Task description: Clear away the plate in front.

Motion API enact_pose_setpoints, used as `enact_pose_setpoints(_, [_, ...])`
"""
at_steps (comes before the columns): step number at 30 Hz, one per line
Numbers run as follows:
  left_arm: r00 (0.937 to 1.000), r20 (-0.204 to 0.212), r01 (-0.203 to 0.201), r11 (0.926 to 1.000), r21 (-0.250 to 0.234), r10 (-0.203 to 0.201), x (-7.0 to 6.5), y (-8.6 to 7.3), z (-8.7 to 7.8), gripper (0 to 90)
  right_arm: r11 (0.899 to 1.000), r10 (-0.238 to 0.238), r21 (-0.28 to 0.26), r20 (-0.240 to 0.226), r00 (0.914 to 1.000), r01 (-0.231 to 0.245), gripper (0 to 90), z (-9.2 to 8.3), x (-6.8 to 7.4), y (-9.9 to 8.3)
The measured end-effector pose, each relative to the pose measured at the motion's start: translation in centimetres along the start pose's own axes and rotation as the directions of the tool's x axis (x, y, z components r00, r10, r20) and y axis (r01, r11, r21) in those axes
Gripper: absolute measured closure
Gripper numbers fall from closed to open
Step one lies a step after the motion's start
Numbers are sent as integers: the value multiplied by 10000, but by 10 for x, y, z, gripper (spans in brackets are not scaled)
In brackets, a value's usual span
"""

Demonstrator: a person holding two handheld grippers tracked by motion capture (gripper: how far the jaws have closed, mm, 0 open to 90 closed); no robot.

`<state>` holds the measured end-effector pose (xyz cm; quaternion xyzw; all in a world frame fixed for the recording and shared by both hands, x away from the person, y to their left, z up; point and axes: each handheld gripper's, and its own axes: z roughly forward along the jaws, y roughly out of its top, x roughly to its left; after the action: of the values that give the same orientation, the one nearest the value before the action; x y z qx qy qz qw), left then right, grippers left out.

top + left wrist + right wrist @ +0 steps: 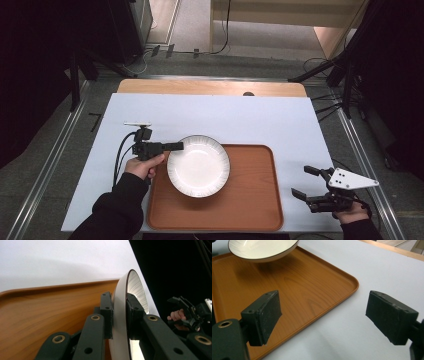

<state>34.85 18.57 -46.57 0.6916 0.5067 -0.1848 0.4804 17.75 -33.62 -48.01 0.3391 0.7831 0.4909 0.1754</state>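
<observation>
Slipping is the first danger here, because the left claw (pixel 176 146) grips the white plate (pixel 198 166) only at its left rim, one pad under the rim and one pad (pixel 134 308) inside it, as the left gripper view shows. The plate hangs over the upper left part of the wooden tray (pixel 250 200), and in the right gripper view a shadow lies under it, so I judge it is lifted and not resting. All the weight of the plate is then far from the pads, and the glazed surface is smooth; if the hand tilts or moves quickly, the plate can turn between the pads and its far edge can drop onto the tray. A hard landing may chip the thin rim (pixel 275 255) or make the tray slide on the white tabletop (pixel 210 115). If the claw lets go before the plate sits flat, the plate can also roll off the raised edge of the tray toward the left side. More to the right, the tray is bare, so there is enough place to set the plate down. At the far right, the right claw (pixel 306 182) stands open with nothing between its pads, near the tabletop edge and apart from the tray; it gives no support now, so a mistake of the left hand has no correction.
</observation>
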Motion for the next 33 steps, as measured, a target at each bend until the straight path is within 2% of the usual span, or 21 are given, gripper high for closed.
enact_pose_setpoints(5, [9999, 74, -125, 9997, 200, 123, -2, -2, 7, 793, 10000, 41, 41, -45, 10000, -41, 136, 0, 1, 0])
enact_pose_setpoints(14, [9983, 49, -588, 9969, 530, 586, -7, -7, 21, 789, 10000, 3, 55, -67, 10000, -3, 136, 1, 0, 0])
enact_pose_setpoints(19, [9970, -190, -741, 9944, 753, 757, -8, -9, 30, 786, 9999, 43, 131, -110, 9999, -41, 136, 1, 1, 0])
enact_pose_setpoints(24, [9970, -178, -744, 9943, 768, 759, -7, -10, 32, 791, 9999, -26, 126, -78, 10000, 27, 136, 1, 1, 0])
enact_pose_setpoints(25, [9936, -561, -930, 9920, 858, 980, -8, -11, 34, 799, 9999, -7, 120, -78, 10000, 8, 136, 1, 1, 0])
enact_pose_setpoints(26, [9914, -711, -1027, 9903, 935, 1095, -8, -11, 34, 806, 9999, 7, 161, -99, 10000, -5, 136, 1, 1, 0])
enact_pose_setpoints(27, [9914, -711, -1027, 9903, 935, 1095, -8, -11, 34, 811, 9999, 7, 161, -99, 10000, -5, 136, 1, 1, 0])
enact_pose_setpoints(28, [9873, -892, -1225, 9873, 1010, 1316, -11, -12, 36, 814, 9999, -9, 167, -109, 9999, 11, 136, 2, 1, 0])
enact_pose_setpoints(29, [9873, -892, -1225, 9873, 1010, 1316, -11, -12, 36, 816, 9999, -9, 167, -109, 9999, 11, 136, 2, 1, 0])
enact_pose_setpoints(31, [9804, -1038, -1564, 9821, 1053, 1672, -15, -13, 37, 819, 9998, -53, 187, -141, 9999, 55, 136, 2, 1, 0])
enact_pose_setpoints(32, [9738, -1215, -1777, 9766, 1209, 1923, -17, -14, 38, 828, 9997, -87, 230, -155, 9998, 90, 136, 2, 1, 0])
enact_pose_setpoints(33, [9700, -1343, -1867, 9746, 1235, 2028, -19, -14, 40, 828, 9997, -87, 230, -155, 9998, 90, 136, 2, 1, 0])
